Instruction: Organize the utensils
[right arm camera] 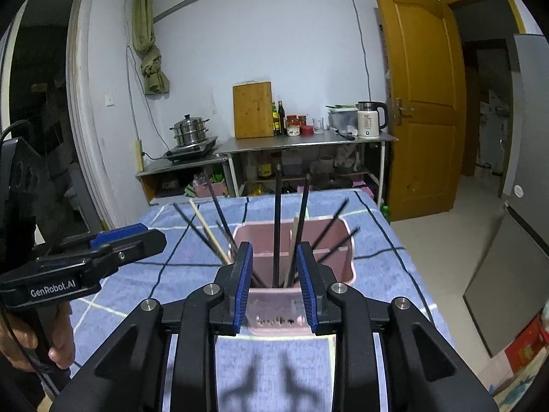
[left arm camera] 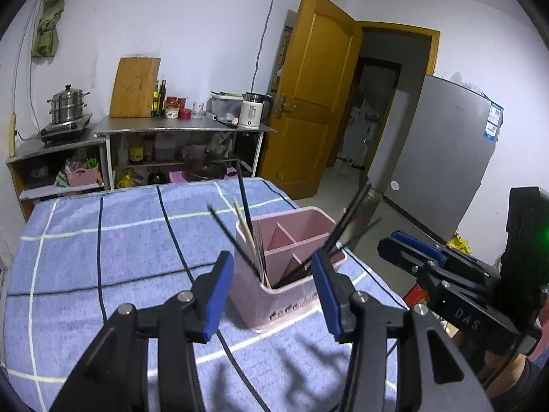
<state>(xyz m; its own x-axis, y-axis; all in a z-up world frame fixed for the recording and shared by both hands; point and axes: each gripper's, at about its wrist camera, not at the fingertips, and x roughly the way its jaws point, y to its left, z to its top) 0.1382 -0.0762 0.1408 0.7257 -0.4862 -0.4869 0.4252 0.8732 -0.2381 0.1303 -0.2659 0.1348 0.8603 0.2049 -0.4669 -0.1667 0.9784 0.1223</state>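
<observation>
So the biggest thing here is the table with the blue checked cloth (left arm camera: 103,257), and sitting toward its right edge is the pink utensil holder (left arm camera: 291,274), divided into compartments. Chopsticks (right arm camera: 276,226) stick out of it at all angles, mostly black ones plus a couple of pale wooden ones.

My guess is those sticks are light, stiff and kinda slick, so pinching one mid-shaft, above the rim, looks safest. The holder looks like light plastic and could probably tip or slide if you tug sideways.

Left gripper (left arm camera: 271,292) hangs wide open, jaws either side of the holder, holding nothing. Right gripper (right arm camera: 274,281) is open too, lined up on the holder's near end, empty.

The left view shows the inner dividers clearly; the right view shows the person's hand (right arm camera: 51,346) on the left gripper's handle.
</observation>
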